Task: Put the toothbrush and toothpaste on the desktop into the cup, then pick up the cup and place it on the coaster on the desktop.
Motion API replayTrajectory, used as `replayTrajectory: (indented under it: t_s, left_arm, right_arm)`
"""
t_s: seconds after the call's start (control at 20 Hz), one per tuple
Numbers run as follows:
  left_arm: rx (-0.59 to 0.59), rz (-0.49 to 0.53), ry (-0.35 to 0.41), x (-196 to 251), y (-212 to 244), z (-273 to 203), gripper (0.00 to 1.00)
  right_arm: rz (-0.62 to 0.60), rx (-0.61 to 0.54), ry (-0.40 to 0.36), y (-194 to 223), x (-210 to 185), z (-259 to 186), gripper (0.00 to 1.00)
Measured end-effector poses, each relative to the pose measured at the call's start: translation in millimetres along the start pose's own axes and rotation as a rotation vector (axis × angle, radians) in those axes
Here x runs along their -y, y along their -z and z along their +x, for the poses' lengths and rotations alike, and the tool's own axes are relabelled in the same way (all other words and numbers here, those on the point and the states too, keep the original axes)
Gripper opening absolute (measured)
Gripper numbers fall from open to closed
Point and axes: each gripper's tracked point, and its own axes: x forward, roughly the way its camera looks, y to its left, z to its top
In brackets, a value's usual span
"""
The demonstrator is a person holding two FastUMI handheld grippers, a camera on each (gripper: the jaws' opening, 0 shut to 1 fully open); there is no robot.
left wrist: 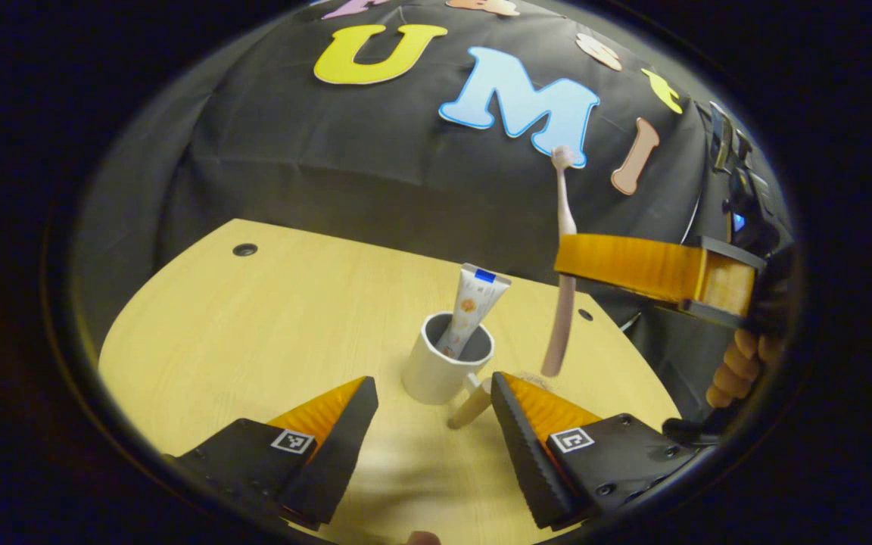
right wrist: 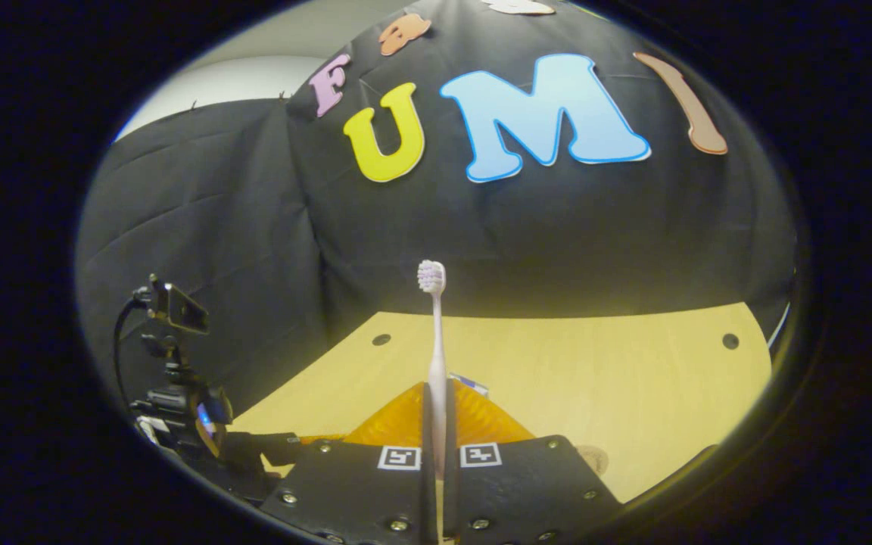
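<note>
In the left gripper view, the left gripper [left wrist: 432, 412] has its fingers spread before a white ceramic cup [left wrist: 436, 367] holding a white toothpaste tube [left wrist: 470, 310] on the pale wooden table [left wrist: 269, 333]. The right gripper [left wrist: 636, 269] holds a pink toothbrush [left wrist: 563, 303] upright above the table, beside the cup. In the right gripper view, its fingers pinch the toothbrush handle [right wrist: 436, 356], bristles up.

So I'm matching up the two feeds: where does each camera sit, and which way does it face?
Left gripper view: rides on the left gripper, looking down over the desktop at the white cup holding the toothpaste; its open fingers show below, the right gripper and a hand farther off.
Right gripper view: rides on the right gripper, facing the booth wall, fingers shut on the upright toothbrush.
Shared: toothbrush, desktop, right gripper.
</note>
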Motion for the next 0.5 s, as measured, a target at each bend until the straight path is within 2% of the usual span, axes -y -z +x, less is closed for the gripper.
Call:
replayTrajectory:
  t_s: [0.05, 0.1, 0.35, 0.5]
  left_arm:
    - [-0.006, -0.013, -0.003, -2.7, 3.4, -3.4, 0.98]
    - [-0.012, -0.026, -0.004, -4.3, 6.3, -7.1, 0.94]
    - [-0.034, -0.048, -0.030, -14.1, 15.6, -17.8, 0.94]
    - [-0.046, -0.076, -0.047, -16.8, 19.4, -21.8, 0.94]
  right_arm:
    - [-0.018, -0.003, -0.006, 0.5, -1.1, 8.5, 0.04]
    - [-0.038, -0.006, -0.008, 1.5, -2.0, 15.8, 0.04]
    - [-0.192, -0.011, 0.001, 0.8, -3.2, 51.8, 0.04]
    - [-0.243, -0.024, -0.005, 11.4, -4.5, 66.1, 0.05]
